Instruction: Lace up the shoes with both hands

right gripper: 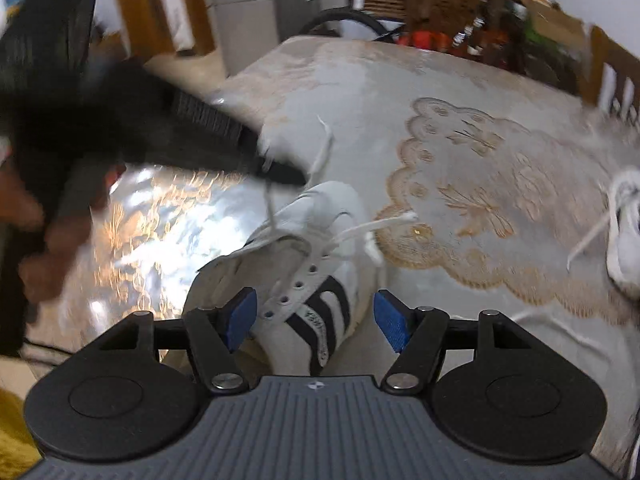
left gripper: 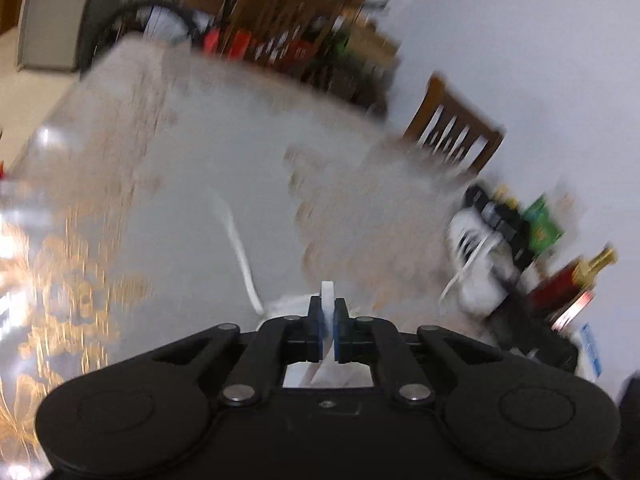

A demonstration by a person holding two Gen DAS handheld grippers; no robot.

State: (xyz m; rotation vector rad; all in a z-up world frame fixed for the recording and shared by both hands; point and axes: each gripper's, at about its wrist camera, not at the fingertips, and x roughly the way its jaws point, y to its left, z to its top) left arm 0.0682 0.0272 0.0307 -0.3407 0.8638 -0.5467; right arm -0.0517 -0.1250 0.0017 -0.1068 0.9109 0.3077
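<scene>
Now, starting at the left, the left gripper (left gripper: 329, 312) has its blue pads pressed together on a white lace (left gripper: 327, 292), whose end sticks up just past the fingertips; a further length of the same white lace trails off across the table (left gripper: 224, 128) toward its far edge. From the right wrist view that gripper comes in from the table's left side, a hand (right gripper: 36, 252) behind it, and lace runs from its tip down to the shoe (right gripper: 304, 280). This white shoe with black stripes sits near the table's near edge, tongue up, its upper eyelets empty and a second lace end (right gripper: 384, 224) lying loose across the top toward the right. The right gripper (right gripper: 316, 320) hangs over the shoe with its pads spread wide, one either side of the striped flank, touching nothing that I can see. A second shoe (right gripper: 624, 232) lies at the table's right edge, well apart.

The step in hand looks like drawing one lace taut on the left. Next, I judge, the right gripper must drop onto the loose lace end and pinch it, so that both ends can be worked; the lace is thin and floppy, so the aim must be clean
</scene>
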